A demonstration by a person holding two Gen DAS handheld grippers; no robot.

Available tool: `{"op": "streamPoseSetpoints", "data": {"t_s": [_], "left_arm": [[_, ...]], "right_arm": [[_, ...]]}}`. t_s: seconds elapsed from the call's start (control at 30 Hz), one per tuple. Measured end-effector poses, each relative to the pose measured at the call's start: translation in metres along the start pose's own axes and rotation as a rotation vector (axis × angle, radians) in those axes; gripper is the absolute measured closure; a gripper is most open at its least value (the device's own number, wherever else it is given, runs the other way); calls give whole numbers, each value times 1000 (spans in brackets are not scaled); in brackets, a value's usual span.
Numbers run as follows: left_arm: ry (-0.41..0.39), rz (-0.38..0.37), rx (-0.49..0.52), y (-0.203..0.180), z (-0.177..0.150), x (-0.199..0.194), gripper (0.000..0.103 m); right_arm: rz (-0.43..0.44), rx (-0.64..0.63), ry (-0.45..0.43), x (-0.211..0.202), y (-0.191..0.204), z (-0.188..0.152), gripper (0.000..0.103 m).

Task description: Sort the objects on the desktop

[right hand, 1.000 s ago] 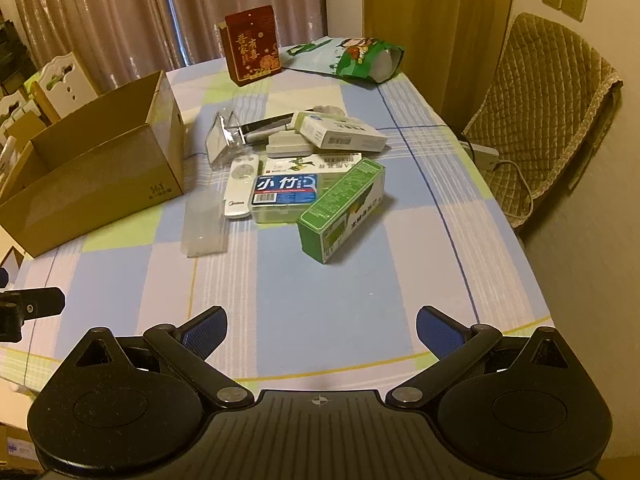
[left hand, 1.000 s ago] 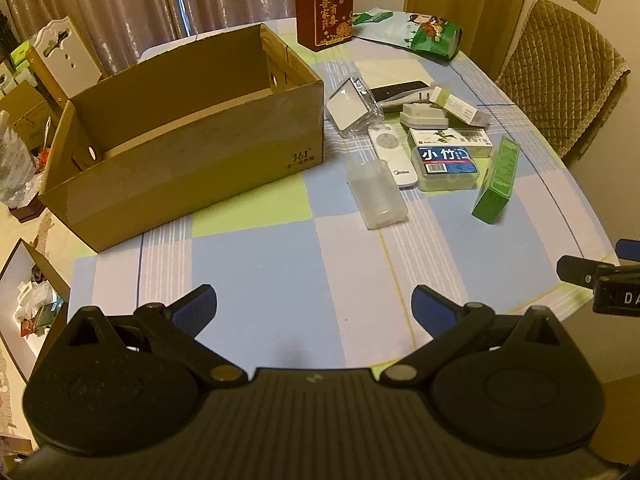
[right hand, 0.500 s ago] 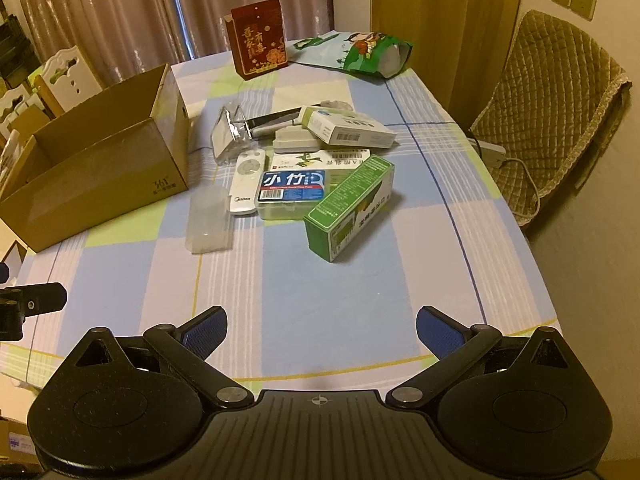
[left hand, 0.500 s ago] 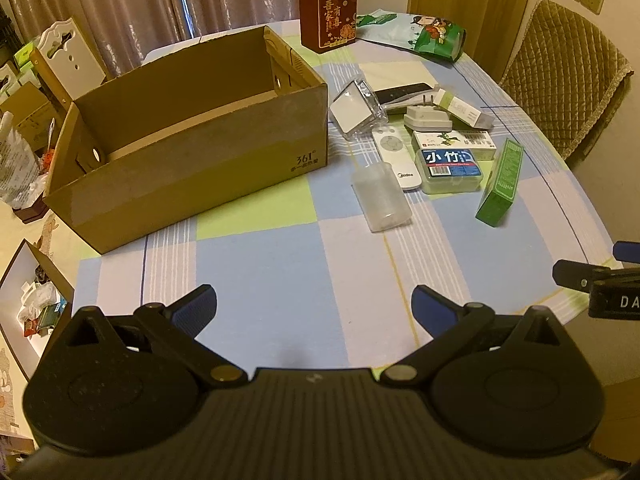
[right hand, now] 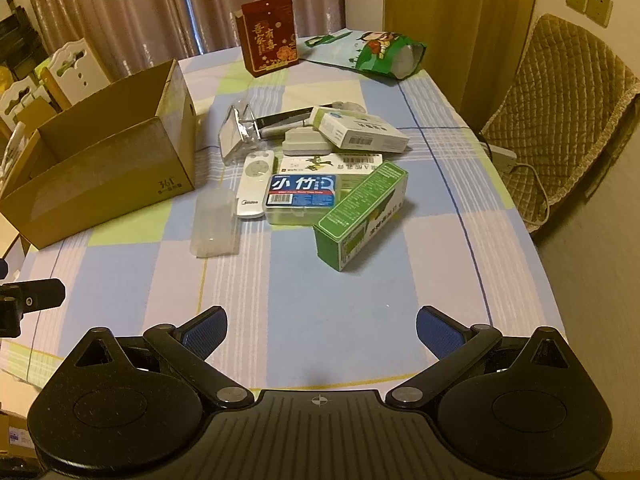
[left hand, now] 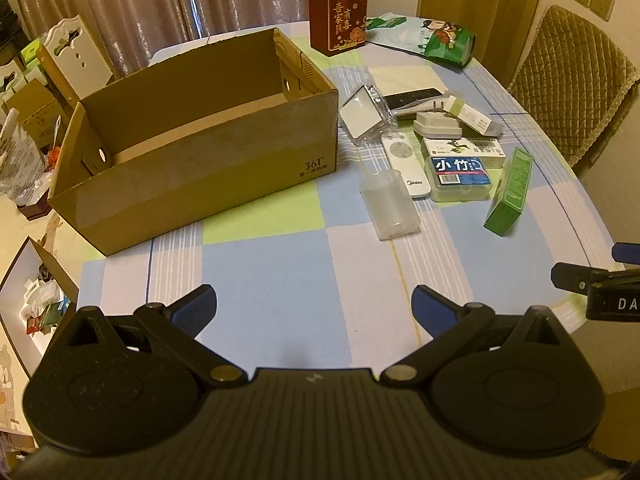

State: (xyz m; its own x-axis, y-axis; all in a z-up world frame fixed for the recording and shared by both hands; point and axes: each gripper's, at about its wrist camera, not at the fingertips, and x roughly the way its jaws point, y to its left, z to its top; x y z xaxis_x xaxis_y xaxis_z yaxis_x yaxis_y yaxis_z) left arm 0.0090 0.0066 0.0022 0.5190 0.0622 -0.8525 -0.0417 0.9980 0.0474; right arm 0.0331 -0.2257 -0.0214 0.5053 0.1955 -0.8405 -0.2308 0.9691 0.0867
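Note:
An open, empty cardboard box (left hand: 208,160) (right hand: 100,176) stands on the left of the table. Right of it lies a cluster: a clear plastic container (left hand: 390,204) (right hand: 214,222), a white remote (left hand: 406,164) (right hand: 256,184), a blue-labelled case (left hand: 458,176) (right hand: 302,196), a green box (left hand: 510,192) (right hand: 360,216), white cartons (right hand: 360,132) and a charger (left hand: 436,128). My left gripper (left hand: 314,308) is open and empty above the near table edge. My right gripper (right hand: 322,332) is open and empty, near the front edge, short of the green box.
A red gift box (left hand: 338,16) (right hand: 270,34) and a green snack bag (left hand: 440,40) (right hand: 380,54) sit at the far end. A padded chair (right hand: 560,120) stands right of the table. The checked tablecloth (right hand: 320,292) is bare in front of both grippers.
Both grippers have moved slightly forward and higher over the table; the objects sit lower in both views. Nothing on the table has moved and both grippers stay open.

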Motion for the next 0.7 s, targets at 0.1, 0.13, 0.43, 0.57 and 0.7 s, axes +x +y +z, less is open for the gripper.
{"op": "streamPoseSetpoints", "data": {"t_s": [0.1,0.13,0.43,0.57,0.7], "left_arm": [[-1,5,-8,3,-1,0,0],[-2,7,-11,4,-1,0,0],[4,31,-48,18,-1,2,0],[9,39,-62,24,-1,3,0],[14,41,-65,27,-1,5,0]], "right_arm": [[3,-10,8,3,2,3,0],[4,-15,10,4,3,4,0],[26,-57,12,12,17,11,0],[33,-67,18,15,21,14,0],[37,-78,21,18,23,16,0]]}}
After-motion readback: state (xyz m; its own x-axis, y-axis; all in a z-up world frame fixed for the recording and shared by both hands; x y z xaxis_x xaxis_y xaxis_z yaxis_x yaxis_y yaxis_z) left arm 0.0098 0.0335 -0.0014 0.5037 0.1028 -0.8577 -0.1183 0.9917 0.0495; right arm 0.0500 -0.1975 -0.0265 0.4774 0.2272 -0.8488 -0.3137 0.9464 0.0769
